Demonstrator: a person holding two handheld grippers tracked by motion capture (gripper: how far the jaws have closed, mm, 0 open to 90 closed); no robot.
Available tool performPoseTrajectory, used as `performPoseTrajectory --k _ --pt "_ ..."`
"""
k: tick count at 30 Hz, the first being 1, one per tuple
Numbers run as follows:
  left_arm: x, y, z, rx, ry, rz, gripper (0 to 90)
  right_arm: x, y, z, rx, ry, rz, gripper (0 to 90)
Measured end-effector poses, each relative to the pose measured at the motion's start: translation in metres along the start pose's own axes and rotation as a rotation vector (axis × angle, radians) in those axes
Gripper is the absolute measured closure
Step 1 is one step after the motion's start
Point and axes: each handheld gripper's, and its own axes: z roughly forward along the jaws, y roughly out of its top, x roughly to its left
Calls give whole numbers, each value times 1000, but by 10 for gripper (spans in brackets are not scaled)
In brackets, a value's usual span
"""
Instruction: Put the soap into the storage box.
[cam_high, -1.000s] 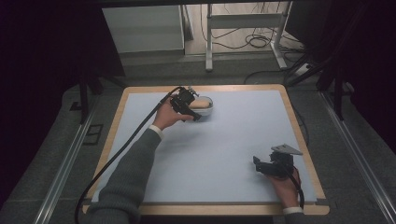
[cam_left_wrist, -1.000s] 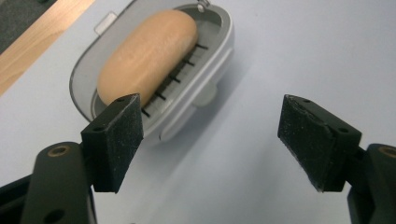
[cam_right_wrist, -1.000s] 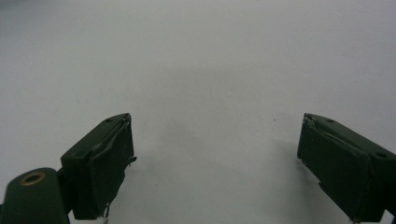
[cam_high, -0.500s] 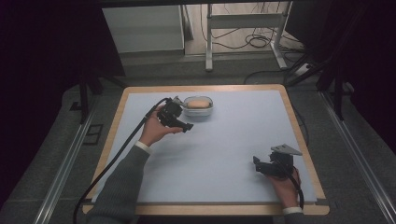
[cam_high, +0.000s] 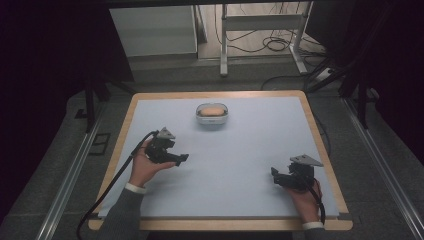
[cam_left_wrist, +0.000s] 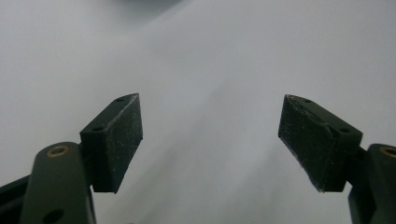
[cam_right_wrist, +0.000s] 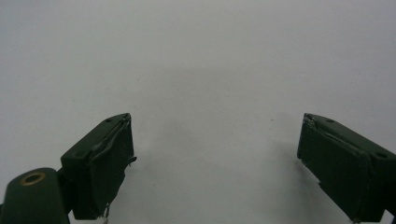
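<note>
With jaws wide and empty, left gripper (cam_high: 172, 159) at left of table (cam_high: 250, 200), well apart from bowl (cam_high: 212, 114) at far centre; right gripper (cam_high: 278, 177) near right, likewise wide, empty.

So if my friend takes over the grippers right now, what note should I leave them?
Left gripper: jaws open, nothing held, at the mat's left side, apart from the bowl.
Right gripper: jaws open, nothing held, near the front right corner.
Bowl: upright on the blue mat, far middle, something tan inside.
Done: bowl set down and let go.
Left: nothing obvious; check before moving.
</note>
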Motion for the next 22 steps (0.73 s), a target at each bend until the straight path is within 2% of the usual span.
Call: performPoseTrajectory --k 3,7,9,10,13,16,22 --pt "2 -16 -4 6 -3 -30 212 0 0 0 1 -1 -2 109" --pt "4 -27 -8 31 16 -42 207 0 0 0 0 -1 1 109" --pt "6 -34 -10 27 16 -52 208 -1 0 0 3 1 2 109" --pt "5 -40 -11 12 12 -70 209 -1 0 0 3 3 6 109" --pt "5 -41 -11 21 13 -62 205 -1 0 0 0 4 6 109" --pt "6 -40 -16 -23 9 -80 210 0 0 -1 -5 6 1 109" --pt "6 -41 -15 -21 11 -85 202 -1 -1 -2 -21 26 6 109"
